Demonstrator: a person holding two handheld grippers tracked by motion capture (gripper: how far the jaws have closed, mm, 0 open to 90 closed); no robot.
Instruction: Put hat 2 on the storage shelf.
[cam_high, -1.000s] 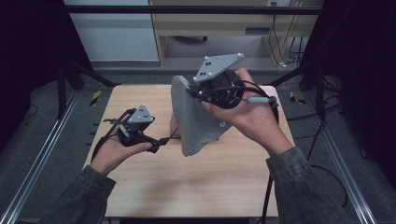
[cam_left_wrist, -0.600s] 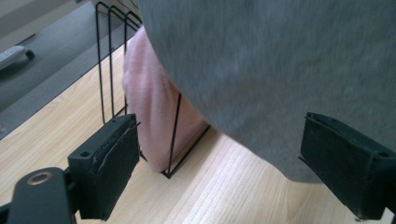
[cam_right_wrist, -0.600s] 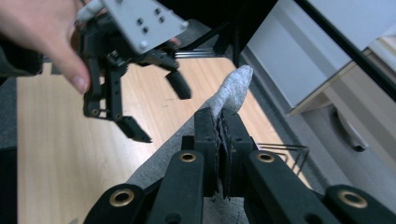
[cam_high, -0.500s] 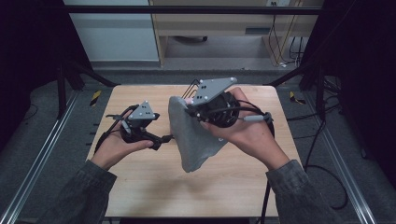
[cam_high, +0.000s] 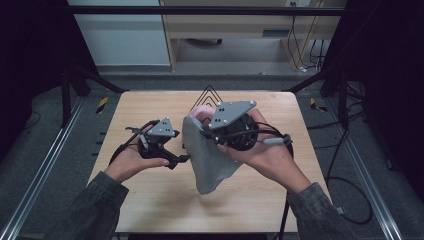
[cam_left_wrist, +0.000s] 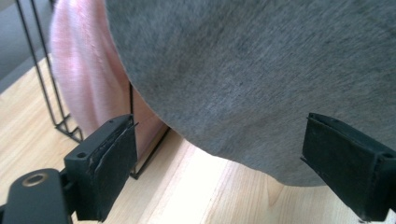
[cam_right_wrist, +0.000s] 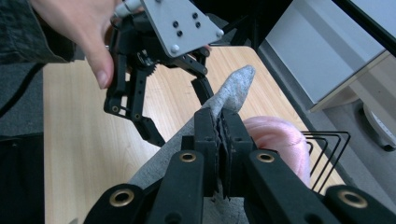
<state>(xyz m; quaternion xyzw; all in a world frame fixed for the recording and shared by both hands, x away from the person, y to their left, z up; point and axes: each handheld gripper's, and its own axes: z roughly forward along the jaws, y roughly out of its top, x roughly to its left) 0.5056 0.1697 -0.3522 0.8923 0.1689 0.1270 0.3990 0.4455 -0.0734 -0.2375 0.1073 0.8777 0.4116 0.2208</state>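
Note:
A grey cloth (cam_high: 207, 160) hangs over the wooden table (cam_high: 150, 205), pinched at its top edge by my right gripper (cam_high: 199, 127). In the right gripper view the jaws (cam_right_wrist: 222, 126) are shut on the grey cloth (cam_right_wrist: 236, 86). My left gripper (cam_high: 181, 150) is at the cloth's left edge, open. In the left gripper view the grey cloth (cam_left_wrist: 257, 70) hangs just beyond the two spread pads (cam_left_wrist: 112, 172), apart from them. The left gripper (cam_right_wrist: 180, 112) also appears in the right gripper view, jaws wide, one on each side of the cloth's edge.
A pink cloth (cam_high: 202, 112) hangs on a black wire rack (cam_high: 209, 92) at the table's far middle, right behind the grey cloth; the same pink cloth (cam_left_wrist: 88, 79) and rack (cam_left_wrist: 51, 107) appear in the left gripper view. Cables trail on the floor at right.
The right gripper has come down with the grey cloth, whose lower end is now close to the tabletop. The left gripper has shifted toward the cloth's left edge.

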